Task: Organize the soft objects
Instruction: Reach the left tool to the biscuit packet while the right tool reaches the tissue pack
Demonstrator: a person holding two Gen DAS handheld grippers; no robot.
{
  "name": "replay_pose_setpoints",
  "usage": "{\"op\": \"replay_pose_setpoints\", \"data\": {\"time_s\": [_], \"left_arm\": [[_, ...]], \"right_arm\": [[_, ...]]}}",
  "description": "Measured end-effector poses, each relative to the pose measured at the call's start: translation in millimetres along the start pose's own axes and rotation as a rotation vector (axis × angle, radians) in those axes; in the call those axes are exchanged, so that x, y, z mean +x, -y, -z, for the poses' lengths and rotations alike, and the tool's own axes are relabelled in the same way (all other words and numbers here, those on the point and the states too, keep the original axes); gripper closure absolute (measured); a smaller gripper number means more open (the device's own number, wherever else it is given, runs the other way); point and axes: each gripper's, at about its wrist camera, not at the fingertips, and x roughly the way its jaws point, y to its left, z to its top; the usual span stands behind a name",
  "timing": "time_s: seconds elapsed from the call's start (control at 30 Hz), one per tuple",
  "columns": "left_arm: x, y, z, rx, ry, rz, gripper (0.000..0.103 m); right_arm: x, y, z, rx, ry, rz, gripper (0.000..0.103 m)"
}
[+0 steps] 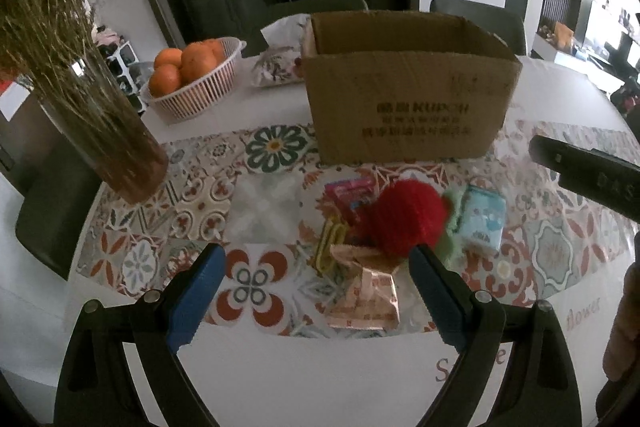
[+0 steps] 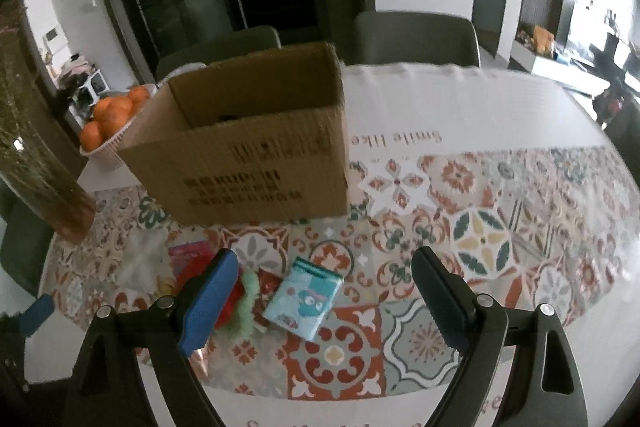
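we see a red fuzzy ball (image 1: pixel 408 217) in a small heap on the patterned tablecloth (image 1: pixel 260 279), just in front of the open cardboard box (image 1: pixel 404 99). a pale blue packet (image 2: pixel 306 297) lies beside it, a pink packet (image 1: pixel 350 189) behind, a copper-coloured pouch (image 1: pixel 368 291) nearest us. our left gripper (image 1: pixel 318 301) hangs spread wide, holding nothing; our right gripper (image 2: pixel 326 301) likewise gapes over the blue packet. a basket of oranges (image 1: pixel 192 75) sits well apart.
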Motion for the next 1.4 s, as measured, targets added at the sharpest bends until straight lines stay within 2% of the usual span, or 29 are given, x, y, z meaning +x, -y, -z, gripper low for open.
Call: {"op": "replay_pose_setpoints", "data": {"time_s": [0.1, 0.33, 0.5, 1.07, 1.4], "left_arm": [[4.6, 4.8, 8.2, 0.003, 0.004, -0.001, 0.009], [8.6, 16.9, 26.3, 0.019, 0.070, -0.049, 0.009], [17.6, 21.4, 37.4, -0.006, 0.089, -0.057, 0.009], [62.6, 37.6, 51.7, 0.025, 0.046, -0.049, 0.011], [82.3, 36.4, 54.1, 0.008, 0.012, -0.037, 0.019]], "right_arm": [[8.5, 4.0, 7.3, 0.023, -0.025, 0.001, 0.014], [29.5, 12.6, 24.0, 0.078, -0.076, 0.003, 0.015], [43.4, 16.3, 34.2, 0.115, -0.104, 0.005, 0.016], [80.7, 5.5, 44.4, 0.132, -0.142, 0.016, 0.017], [103.5, -4.1, 43.6, 0.135, -0.165, 0.040, 0.021]]}}
